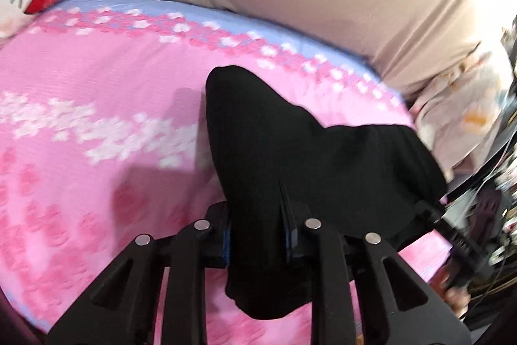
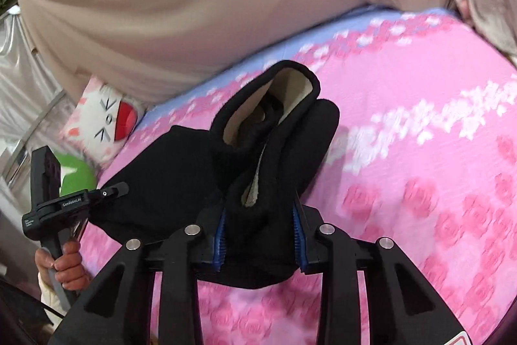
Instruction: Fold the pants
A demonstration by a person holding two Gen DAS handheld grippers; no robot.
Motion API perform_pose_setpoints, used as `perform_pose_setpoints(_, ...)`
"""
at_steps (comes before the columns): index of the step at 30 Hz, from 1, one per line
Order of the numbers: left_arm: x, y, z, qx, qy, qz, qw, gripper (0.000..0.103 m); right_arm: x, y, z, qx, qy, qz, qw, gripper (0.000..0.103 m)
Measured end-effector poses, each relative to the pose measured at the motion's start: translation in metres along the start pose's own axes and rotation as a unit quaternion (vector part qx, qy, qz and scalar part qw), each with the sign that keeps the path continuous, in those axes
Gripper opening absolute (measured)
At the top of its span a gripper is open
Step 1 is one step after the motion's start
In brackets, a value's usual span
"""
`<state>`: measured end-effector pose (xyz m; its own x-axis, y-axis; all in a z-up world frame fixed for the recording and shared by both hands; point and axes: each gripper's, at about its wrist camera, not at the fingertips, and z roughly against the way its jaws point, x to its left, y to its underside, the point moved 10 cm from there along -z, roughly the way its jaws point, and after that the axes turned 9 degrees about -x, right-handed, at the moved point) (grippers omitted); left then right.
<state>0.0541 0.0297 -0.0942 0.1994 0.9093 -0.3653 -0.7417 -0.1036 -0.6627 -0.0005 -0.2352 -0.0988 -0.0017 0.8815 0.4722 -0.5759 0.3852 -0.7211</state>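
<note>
Over the bed: black pants (image 1: 290, 151) hang lifted above the pink floral bedspread (image 1: 80, 151), bunched between the two tools, nearer the far edge where the blue border runs.
Left gripper (image 1: 258, 235): jaws closed onto a thick wad of the black fabric, which spills over and below the fingers.
Right gripper (image 2: 261, 231): jaws pinched on another bunch; a hem or cuff with pale fleecy lining (image 2: 290, 86) stands up beyond it.
Between the grips: cloth sags in a slack span, apparently clear of the bedspread.
Handling: soft, limp, fairly thick and lined, likely heavier than thin trousers; it droops and will not keep a crease by itself.
Where to hold: judged best at waistband corners or cuff edges, not mid-cloth wads, so layers lie flat.
Nearby: cartoon-face pillow (image 2: 103, 122) and beige curtain (image 2: 210, 5) at the far edge.
</note>
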Motion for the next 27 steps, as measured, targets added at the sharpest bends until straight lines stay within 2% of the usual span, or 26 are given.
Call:
perform_pose_setpoints(2,0.011,0.019,-0.008,0.022,-0.013,0.001,0.9997,0.037,-0.016,0.023,-0.011,0.029,0.032,0.007,0.999,0.052)
perform_pose_setpoints(3,0.019,0.029,-0.014,0.027,-0.028,0.003,0.9992,0.042,-0.027,0.033,-0.014,0.04,0.053,0.009,0.998,0.055)
perform_pose_setpoints(4,0.023,0.029,-0.012,0.017,-0.038,0.006,0.9991,0.053,-0.035,0.037,-0.01,0.034,0.045,-0.011,0.998,0.055)
perform_pose_setpoints(6,0.022,0.02,0.0,-0.006,-0.053,-0.007,0.9985,0.053,-0.037,0.033,0.006,0.028,0.048,-0.03,0.998,0.055)
perform_pose_setpoints(7,0.016,0.009,0.012,-0.03,-0.059,-0.022,0.9975,0.057,-0.035,0.024,0.016,0.014,0.062,-0.017,0.998,0.056)
perform_pose_setpoints(8,0.011,-0.002,0.02,-0.051,-0.065,-0.033,0.996,0.067,-0.028,0.007,0.03,-0.01,0.071,0.011,0.997,0.056)
perform_pose_setpoints(10,-0.003,-0.021,0.029,-0.083,-0.066,-0.05,0.9931,0.079,-0.011,-0.015,0.038,-0.029,0.053,0.032,0.998,0.056)
perform_pose_setpoints(12,-0.015,-0.037,0.024,-0.101,-0.075,-0.062,0.9901,0.083,-0.002,-0.027,0.031,-0.033,0.043,0.043,0.998,0.056)
perform_pose_setpoints(13,-0.021,-0.043,0.016,-0.102,-0.078,-0.066,0.9895,0.086,0.0,-0.03,0.021,-0.03,0.052,0.057,0.997,0.056)
perform_pose_setpoints(15,-0.022,-0.045,-0.002,-0.089,-0.093,-0.07,0.9891,0.088,-0.001,-0.022,-0.003,-0.013,0.082,0.073,0.994,0.047)
perform_pose_setpoints(16,-0.019,-0.042,-0.019,-0.071,-0.108,-0.073,0.9889,0.088,-0.005,-0.015,-0.015,0.002,0.095,0.073,0.993,0.019)
perform_pose_setpoints(17,-0.014,-0.039,-0.027,-0.062,-0.119,-0.072,0.9883,0.088,-0.01,-0.006,-0.025,0.022,0.094,0.058,0.994,0.012)
perform_pose_setpoints(18,-0.01,-0.037,-0.036,-0.054,-0.131,-0.073,0.9872,0.088,-0.012,-0.001,-0.025,0.024,0.089,0.043,0.995,0.01)
perform_pose_setpoints(20,0.004,-0.028,-0.049,-0.04,-0.155,-0.078,0.984,0.089,-0.001,-0.011,0.001,-0.009,0.054,0.038,0.998,0.007)
perform_pose_setpoints(22,0.015,-0.017,-0.058,-0.023,-0.154,-0.068,0.9855,0.092,0.005,-0.016,0.014,-0.02,0.036,0.038,0.998,0.008)
perform_pose_setpoints(23,0.019,-0.016,-0.061,-0.023,-0.154,-0.061,0.986,0.096,-0.001,-0.01,0.007,-0.005,0.046,0.052,0.998,0.01)
perform_pose_setpoints(25,0.022,-0.016,-0.064,-0.025,-0.152,-0.053,0.9867,0.098,-0.02,0.005,-0.013,0.039,0.08,0.06,0.994,0.015)
perform_pose_setpoints(27,0.022,-0.018,-0.06,-0.024,-0.154,-0.056,0.9862,0.098,-0.02,0.0,-0.006,0.032,0.054,0.022,0.998,0.017)
